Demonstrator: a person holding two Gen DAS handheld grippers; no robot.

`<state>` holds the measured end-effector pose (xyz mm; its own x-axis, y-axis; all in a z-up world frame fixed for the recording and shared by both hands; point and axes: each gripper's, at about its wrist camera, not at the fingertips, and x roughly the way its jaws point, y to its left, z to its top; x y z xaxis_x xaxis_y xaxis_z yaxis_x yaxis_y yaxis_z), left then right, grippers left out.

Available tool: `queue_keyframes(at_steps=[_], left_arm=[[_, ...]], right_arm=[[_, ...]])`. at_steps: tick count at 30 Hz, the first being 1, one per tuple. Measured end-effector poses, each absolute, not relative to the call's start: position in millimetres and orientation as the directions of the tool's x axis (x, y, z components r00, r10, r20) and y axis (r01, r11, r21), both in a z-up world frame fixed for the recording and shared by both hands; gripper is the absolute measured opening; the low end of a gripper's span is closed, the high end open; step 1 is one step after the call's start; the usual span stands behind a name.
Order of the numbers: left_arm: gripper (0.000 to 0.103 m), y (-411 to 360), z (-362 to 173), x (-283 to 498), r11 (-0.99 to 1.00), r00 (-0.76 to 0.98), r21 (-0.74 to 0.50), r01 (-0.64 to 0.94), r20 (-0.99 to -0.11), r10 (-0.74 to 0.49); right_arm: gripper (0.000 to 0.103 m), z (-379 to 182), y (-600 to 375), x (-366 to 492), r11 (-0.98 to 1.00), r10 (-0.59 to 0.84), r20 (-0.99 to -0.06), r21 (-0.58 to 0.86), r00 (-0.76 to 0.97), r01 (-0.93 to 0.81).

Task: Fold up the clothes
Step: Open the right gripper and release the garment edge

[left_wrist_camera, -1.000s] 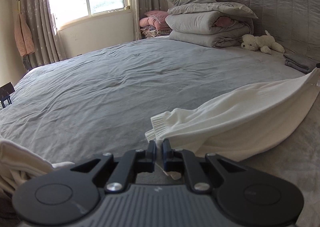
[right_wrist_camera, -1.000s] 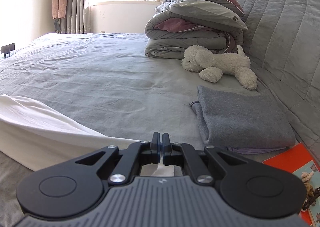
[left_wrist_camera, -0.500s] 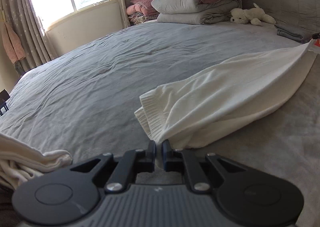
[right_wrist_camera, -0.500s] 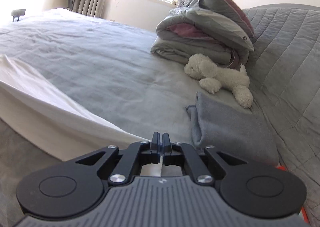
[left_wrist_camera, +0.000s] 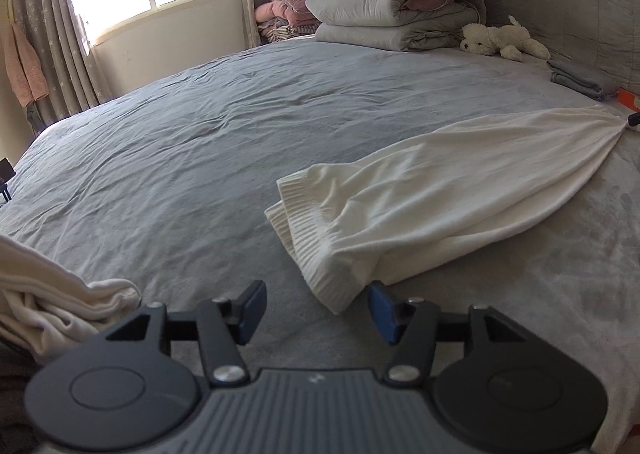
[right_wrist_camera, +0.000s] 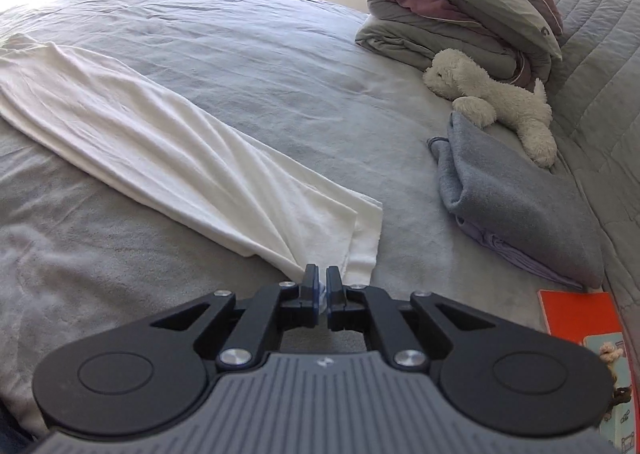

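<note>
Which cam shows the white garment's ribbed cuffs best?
Left wrist: the ribbed cuffs lie near its lens, ridges clear. Right wrist shows only the white garment's other end; the cuffs are out of its frame.

Bed (left_wrist_camera: 240, 142) w/ white garment (left_wrist_camera: 460, 190)

Orange book (right_wrist_camera: 580, 314) cut by edge

Black claw (left_wrist_camera: 316, 308), blue pads (left_wrist_camera: 382, 312), silver screws.
</note>
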<state>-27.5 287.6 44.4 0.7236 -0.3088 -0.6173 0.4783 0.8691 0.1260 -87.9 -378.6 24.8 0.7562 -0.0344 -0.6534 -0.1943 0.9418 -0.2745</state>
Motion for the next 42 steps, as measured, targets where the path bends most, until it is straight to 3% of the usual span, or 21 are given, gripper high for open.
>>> queue_keyframes(at_steps=[4,6,9,12,15,16,18,21,27,42], left_arm=[[0.060,304.9,64.0,-33.1,0.898,0.749,0.005,0.440,-0.554,-0.364],[0.061,306.5,73.4,-31.6,0.901,0.764,-0.050,0.431,-0.512,-0.393],[0.063,290.5,79.7,-22.6,0.896,0.754,-0.099,0.433,-0.505,-0.420],[0.063,260.8,74.6,-13.1,0.888,0.724,-0.063,0.456,-0.554,-0.411],[0.063,239.4,64.5,-6.2,0.882,0.706,-0.009,0.471,-0.596,-0.383],[0.063,235.7,61.2,-3.5,0.882,0.699,-0.003,0.472,-0.608,-0.376],[0.063,233.3,56.4,0.6,0.889,0.692,0.002,0.458,-0.628,-0.356],[0.063,236.6,53.3,2.0,0.896,0.683,-0.004,0.444,-0.645,-0.342],[0.062,234.0,51.5,3.9,0.905,0.667,-0.028,0.424,-0.667,-0.333],[0.063,231.4,58.1,-6.5,0.895,0.668,-0.021,0.446,-0.658,-0.348]], right_arm=[[0.039,50.9,-408.8,-82.5,0.994,0.042,-0.592,-0.056,0.805,-0.093],[0.039,56.3,-413.3,-70.6,0.996,0.065,-0.590,-0.012,0.805,-0.089],[0.039,48.5,-404.0,-44.5,0.994,0.008,-0.639,-0.080,0.769,-0.077],[0.027,33.5,-396.0,-24.1,0.989,-0.021,-0.680,-0.120,0.733,-0.083],[0.026,24.9,-392.3,-16.7,0.985,-0.016,-0.695,-0.133,0.718,-0.106],[0.015,22.1,-390.2,-15.9,0.983,-0.012,-0.703,-0.140,0.711,-0.121],[0.004,19.9,-384.0,-17.7,0.972,-0.011,-0.708,-0.175,0.706,-0.160],[0.003,24.5,-375.1,-24.9,0.950,-0.022,-0.692,-0.240,0.722,-0.201],[0.002,46.7,-388.0,-19.3,0.955,-0.094,-0.625,-0.277,0.775,-0.108],[0.001,10.1,-379.1,12.2,0.918,-0.272,-0.658,-0.397,0.702,-0.016]])
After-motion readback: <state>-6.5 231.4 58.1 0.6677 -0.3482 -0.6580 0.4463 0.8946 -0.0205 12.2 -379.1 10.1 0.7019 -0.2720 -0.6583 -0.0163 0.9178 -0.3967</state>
